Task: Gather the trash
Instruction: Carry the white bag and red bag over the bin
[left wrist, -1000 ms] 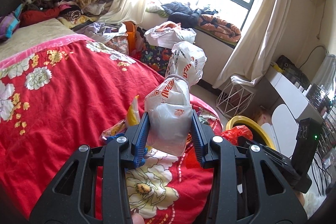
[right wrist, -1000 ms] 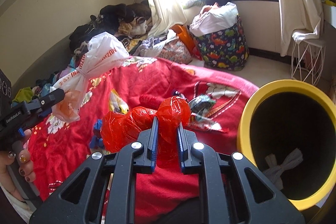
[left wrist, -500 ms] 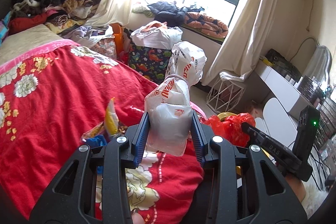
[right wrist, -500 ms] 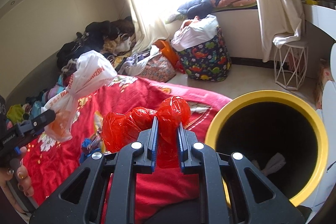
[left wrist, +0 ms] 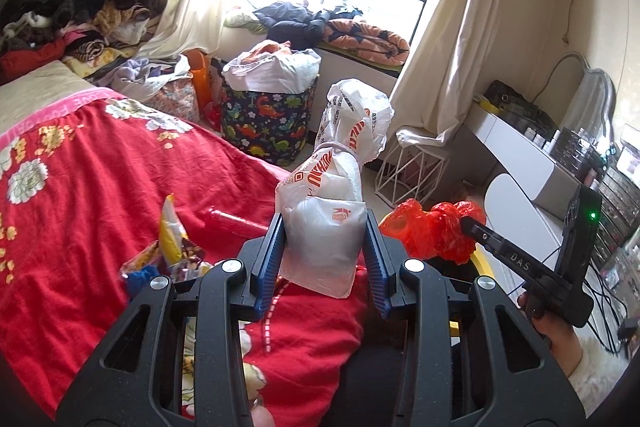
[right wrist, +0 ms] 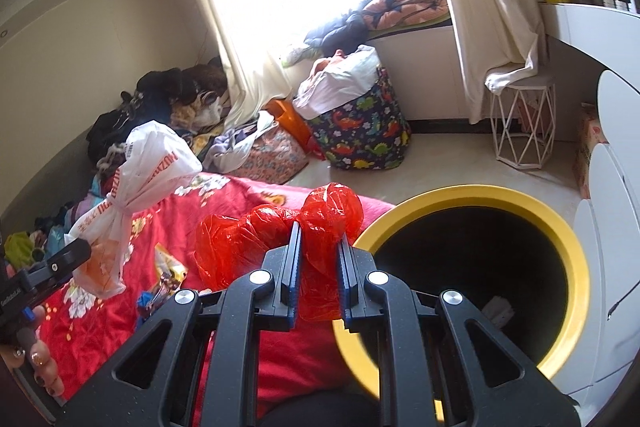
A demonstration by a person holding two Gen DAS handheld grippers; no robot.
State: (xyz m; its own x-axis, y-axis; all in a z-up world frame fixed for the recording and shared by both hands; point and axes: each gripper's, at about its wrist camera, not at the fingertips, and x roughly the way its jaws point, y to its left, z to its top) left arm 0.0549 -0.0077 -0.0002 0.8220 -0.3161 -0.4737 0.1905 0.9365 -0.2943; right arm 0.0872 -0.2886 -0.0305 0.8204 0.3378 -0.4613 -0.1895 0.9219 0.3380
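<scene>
The left gripper (left wrist: 325, 251) clenches a tied white plastic bag (left wrist: 332, 195); the right gripper (right wrist: 318, 269) pinches a crumpled red plastic bag (right wrist: 280, 239) beside, perhaps over, the yellow-rimmed bin (right wrist: 576, 267).

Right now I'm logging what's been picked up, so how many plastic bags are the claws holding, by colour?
White bag: 1, in the left claw
Red bag: 1, in the right claw
Total: 2
</scene>
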